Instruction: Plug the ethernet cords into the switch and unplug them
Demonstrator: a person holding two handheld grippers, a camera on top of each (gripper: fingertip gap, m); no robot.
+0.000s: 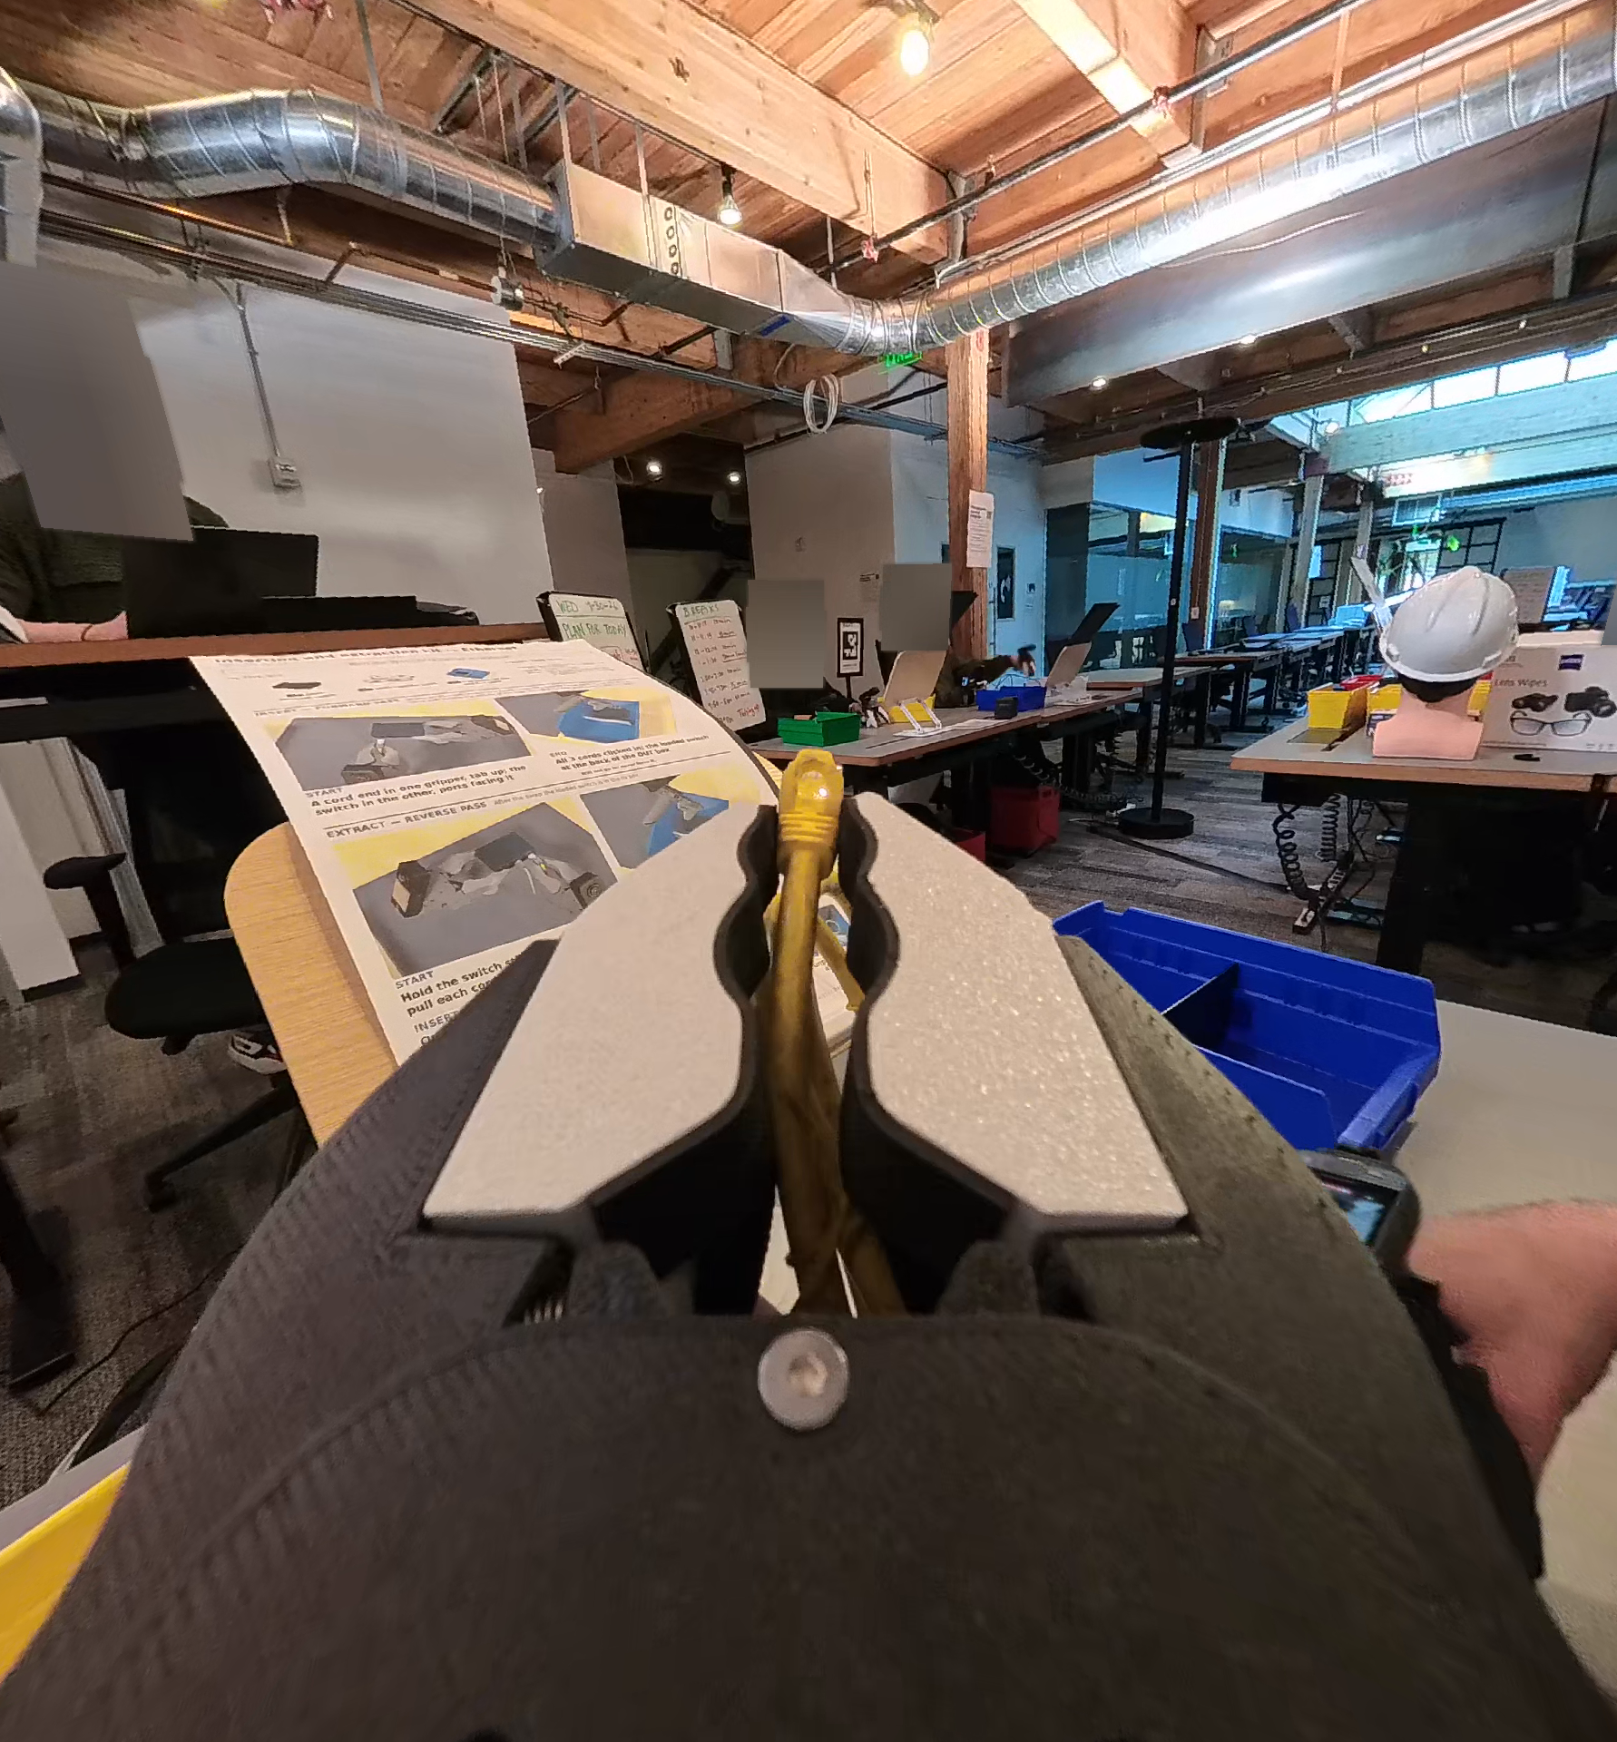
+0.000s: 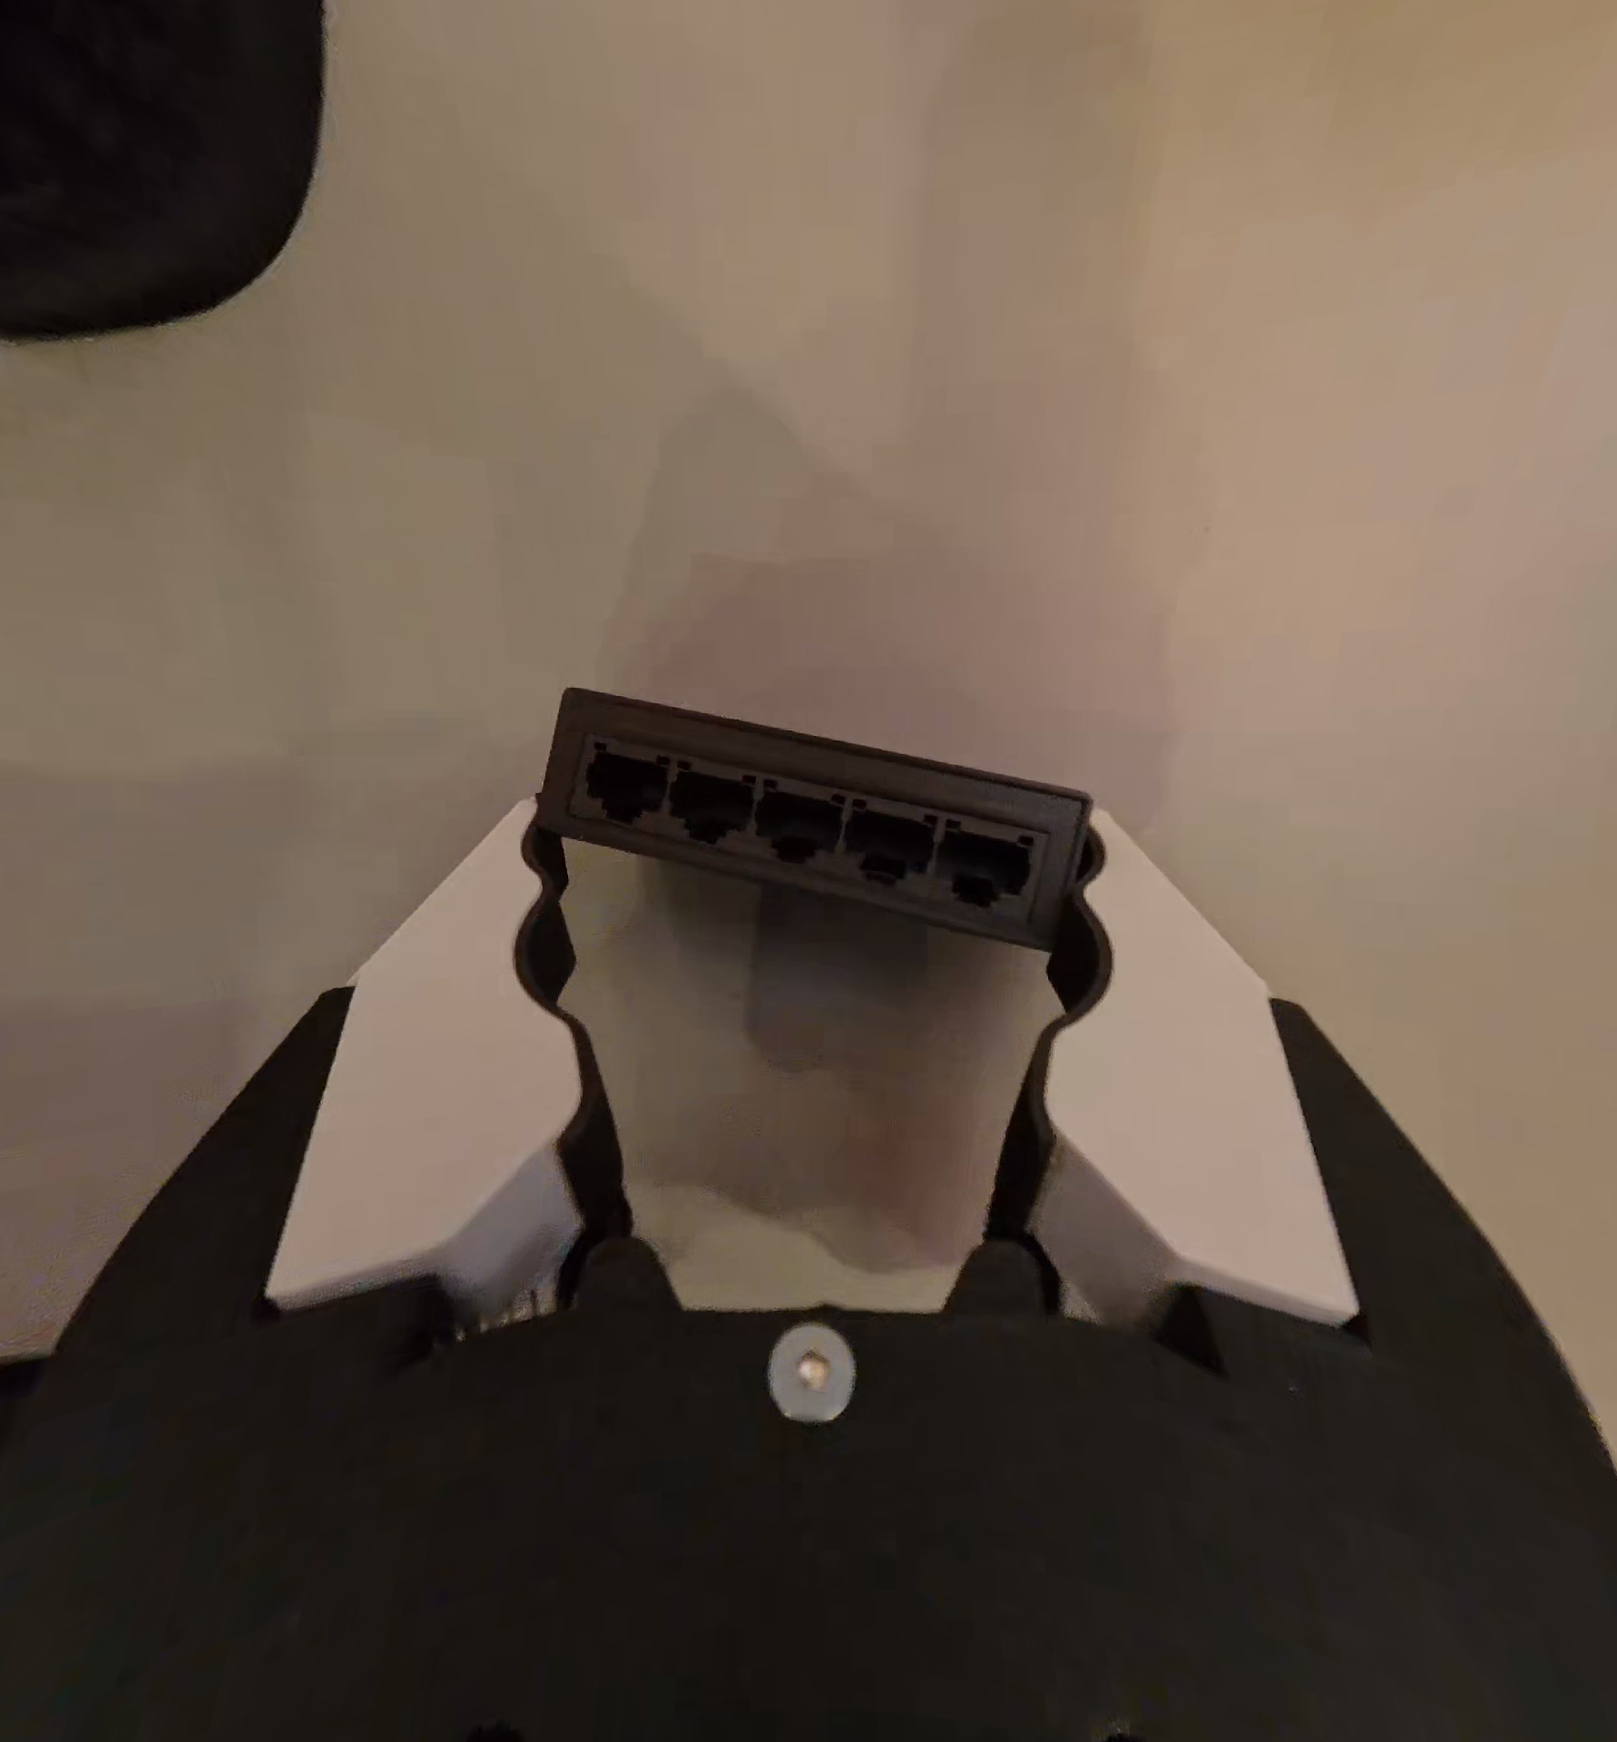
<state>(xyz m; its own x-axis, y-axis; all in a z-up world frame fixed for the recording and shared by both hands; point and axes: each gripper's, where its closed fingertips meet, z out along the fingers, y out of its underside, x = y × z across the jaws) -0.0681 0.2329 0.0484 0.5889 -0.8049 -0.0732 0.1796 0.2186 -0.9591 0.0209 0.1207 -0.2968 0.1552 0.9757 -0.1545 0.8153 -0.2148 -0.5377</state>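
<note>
Ceiling: timber beams (image 1: 692,104), silver ducts (image 1: 1163,254), bulbs lit.
Floor: grey carpet (image 1: 1116,877).
Furniture: long desks (image 1: 1408,768), black chair (image 1: 173,990).

Blue bin (image 1: 1304,1027) beside an instruction sheet (image 1: 494,801), white helmet (image 1: 1450,622) beyond

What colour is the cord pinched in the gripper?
Yellow. The yellow ethernet cord shows best in the left wrist view, clamped in the left gripper.

Printed text and captioned photos are carried on the white instruction sheet (image 1: 465,801). Behind the sheet, handwritten lists are borne by two whiteboards (image 1: 715,660). Far right of the sheet, a branded white box (image 1: 1578,698) is printed. Nothing legible is found on the switch (image 2: 814,829).
</note>
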